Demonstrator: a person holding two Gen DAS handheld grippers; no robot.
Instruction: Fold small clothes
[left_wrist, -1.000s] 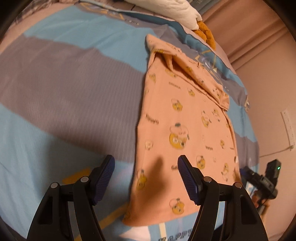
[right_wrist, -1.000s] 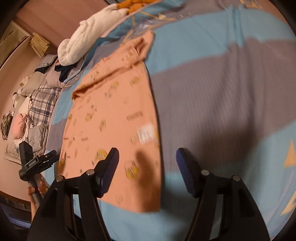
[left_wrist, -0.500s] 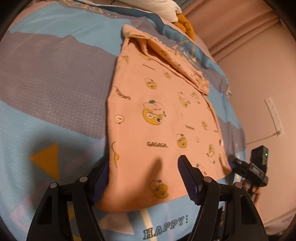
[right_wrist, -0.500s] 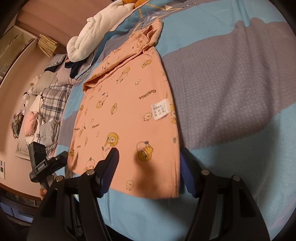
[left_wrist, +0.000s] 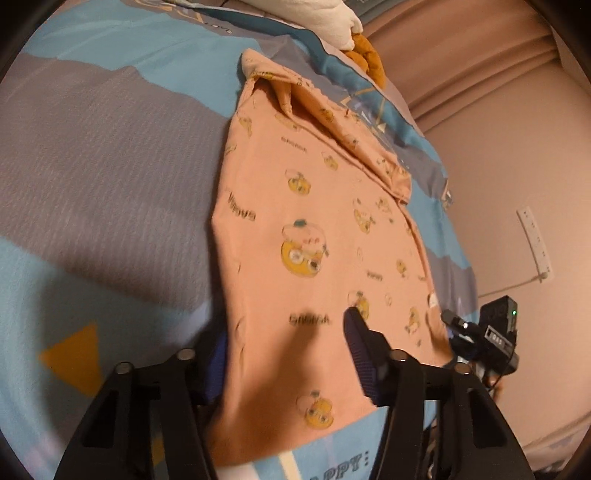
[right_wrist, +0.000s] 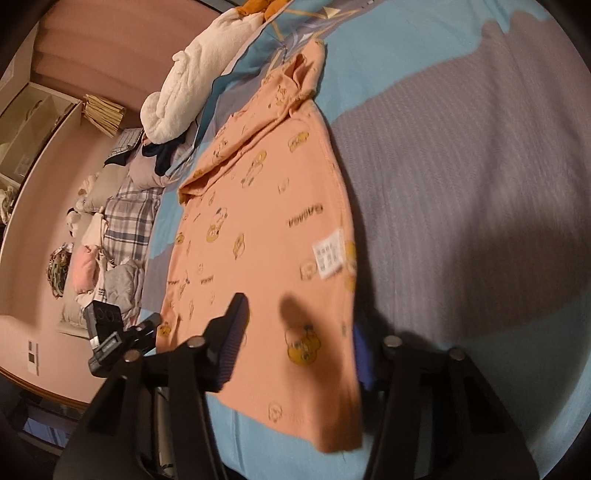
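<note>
Both grippers, left (left_wrist: 286, 354) and right (right_wrist: 299, 345), have just been closing over the shirt's (left_wrist: 314, 236) near corners, pads not yet pinching; we judge the fold is starting.

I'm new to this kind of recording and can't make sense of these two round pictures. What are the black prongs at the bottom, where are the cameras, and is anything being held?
No robot arm here: a person holds a two-finger gripper in each hand, and each carries a fisheye camera looking along its fingers. One picture comes from the left gripper, the other from the right gripper; the black prongs are their fingers.

A peach shirt printed with yellow cartoon ducks lies flat on a blue and grey bedspread, and a white towel sits further back.

Each gripper straddles a near corner of the shirt, one finger over the cloth and one at its edge. The jaws have just been closing, but the pictures do not show whether they pinch it yet.
</note>
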